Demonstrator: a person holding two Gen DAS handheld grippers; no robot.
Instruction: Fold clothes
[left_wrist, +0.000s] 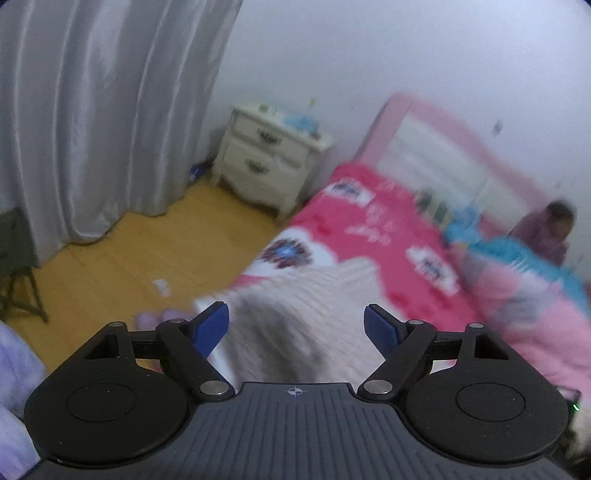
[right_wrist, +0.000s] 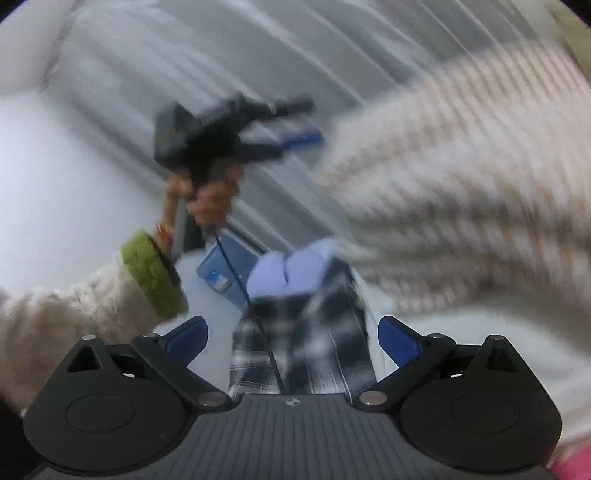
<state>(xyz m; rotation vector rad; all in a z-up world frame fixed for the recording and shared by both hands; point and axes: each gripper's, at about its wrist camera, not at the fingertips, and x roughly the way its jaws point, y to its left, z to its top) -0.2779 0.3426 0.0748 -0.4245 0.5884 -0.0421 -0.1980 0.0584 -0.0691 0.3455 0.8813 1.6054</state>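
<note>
We find both views heavily blurred. The left gripper (left_wrist: 296, 326) has its blue-padded fingers (left_wrist: 211, 326) spread wide with nothing between them; it looks over a cream ribbed knit garment (left_wrist: 325, 295) with a grey patch, lying at 12 o'clock from the fingers on the near edge of the bed (left_wrist: 388, 229), which carries a red printed cover. The right gripper (right_wrist: 293, 341) likewise stands with fingers apart and empty. In its view the same ribbed knit (right_wrist: 461, 192) sweeps across from 1 to 3 o'clock, and the left gripper shows again at 11 o'clock, held in a hand (right_wrist: 207, 199) with a green-cuffed fleece sleeve (right_wrist: 153, 275). Whether the garment lies spread, bunched or part-folded we cannot tell. Our judgement of risk: neither gripper holds the fabric, so a knit near the bed edge may slide toward the wooden floor (left_wrist: 122, 258); a pinch taken in such motion may catch one layer only and drag the fold askew. The cover bears white lettering and badges at 1 o'clock, illegible through blur; no brand reads.
</note>
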